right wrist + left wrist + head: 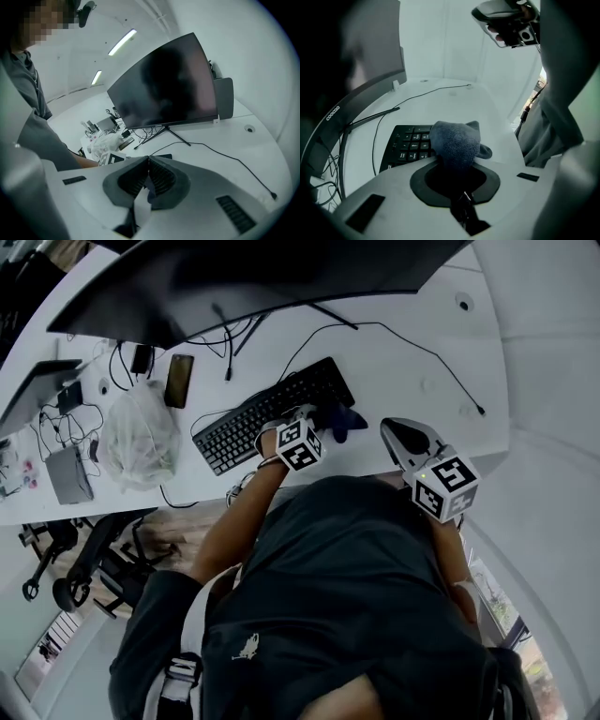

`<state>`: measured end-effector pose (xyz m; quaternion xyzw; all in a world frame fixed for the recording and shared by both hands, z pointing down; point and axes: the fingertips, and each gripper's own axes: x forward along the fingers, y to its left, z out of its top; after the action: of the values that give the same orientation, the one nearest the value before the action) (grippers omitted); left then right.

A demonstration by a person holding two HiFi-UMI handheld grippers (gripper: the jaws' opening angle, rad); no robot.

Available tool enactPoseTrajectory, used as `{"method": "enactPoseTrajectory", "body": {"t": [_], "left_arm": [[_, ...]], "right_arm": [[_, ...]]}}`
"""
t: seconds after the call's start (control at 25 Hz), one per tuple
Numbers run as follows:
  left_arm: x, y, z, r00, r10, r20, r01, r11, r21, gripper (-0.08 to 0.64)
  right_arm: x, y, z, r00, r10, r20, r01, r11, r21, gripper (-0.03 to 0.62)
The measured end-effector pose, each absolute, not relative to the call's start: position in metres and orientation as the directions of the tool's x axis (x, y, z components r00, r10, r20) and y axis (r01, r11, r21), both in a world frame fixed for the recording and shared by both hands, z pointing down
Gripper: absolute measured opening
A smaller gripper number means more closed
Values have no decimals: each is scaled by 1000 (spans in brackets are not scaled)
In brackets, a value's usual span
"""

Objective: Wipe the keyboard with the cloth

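Black keyboard (272,413) lies diagonally on white bench (403,362). Dark-blue cloth (339,418), bunched, rests on its right end.

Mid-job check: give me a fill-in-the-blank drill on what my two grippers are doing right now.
1. The left gripper is shut on the blue ____.
2. What it holds sits at the ____ end of the keyboard, from the person's side.
3. The right gripper is empty, its jaws ____.
Missing words: cloth; right; shut.
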<state>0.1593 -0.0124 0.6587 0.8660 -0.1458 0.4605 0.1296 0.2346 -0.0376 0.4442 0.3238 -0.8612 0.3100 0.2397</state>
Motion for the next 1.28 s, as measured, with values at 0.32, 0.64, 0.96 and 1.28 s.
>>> {"method": "enactPoseTrajectory", "body": {"t": [0.32,0.64,0.96,1.28], "left_arm": [[155,-115,635,520,-253,816,-409,-912,-22,28],[184,-12,659,555,-50,830,-292,-947,138,28],[171,-82,639,556,-187,810,-356,-934,29,28],[169,-75,654,548,-167,820,-386,-920,71,28]], "right_arm": [[223,-34,448,-692,-380,614,-681,627,-379,9],[236,-33,457,-678,-385,626,-701,594,-395,9],[229,-28,466,-691,-347,634,-681,607,-410,9],[238,-28,476,-679,-349,646,-699,576,-424,9]]}}
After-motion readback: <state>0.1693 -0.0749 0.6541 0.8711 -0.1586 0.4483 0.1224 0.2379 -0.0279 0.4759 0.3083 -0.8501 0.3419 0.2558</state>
